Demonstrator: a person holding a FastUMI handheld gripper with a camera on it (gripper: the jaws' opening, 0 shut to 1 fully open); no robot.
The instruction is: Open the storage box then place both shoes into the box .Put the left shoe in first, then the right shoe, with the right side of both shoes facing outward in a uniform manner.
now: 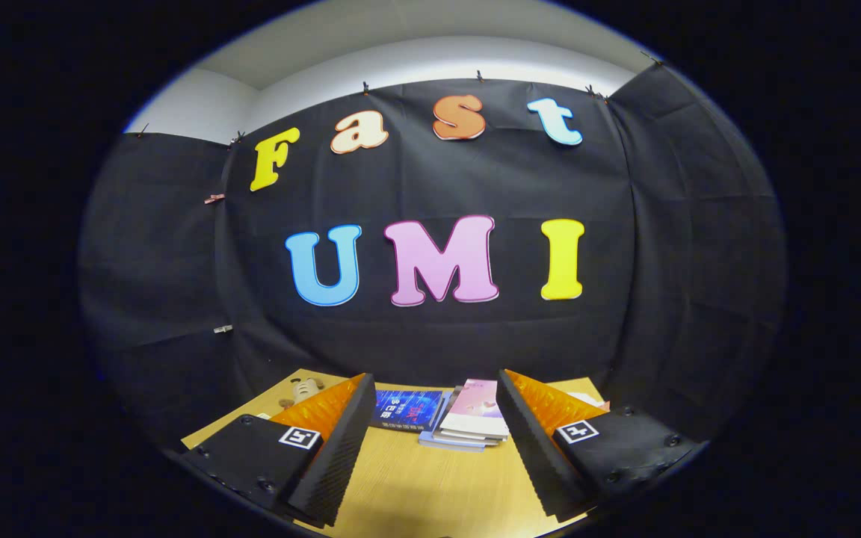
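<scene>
The gripper (434, 448) is held above a wooden table (415, 486) and looks toward the back of the booth. Its two fingers stand wide apart, and nothing is between them except the bare table top. They press on nothing.

Just beyond the fingertips, near the far edge of the table, some books lie flat. A dark blue book (406, 409) is on the left. Beside it on the right there is a small stack (468, 427) with a pink book (477, 407) on top; the pink book sits a little tilted on the ones below it. The blue book and the stack are touching or nearly touching, I cannot tell which.

Behind the left finger, at the far left corner of the table, a small plush toy (303, 388) lies, partly hidden by the finger. Something pale (587, 400) is behind the right finger, too much hidden to name.

Behind the table hangs the black cloth wall (438, 187), and above it a pale wall (430, 60) is seen.

The storage box and the shoes cannot be located from here.
</scene>
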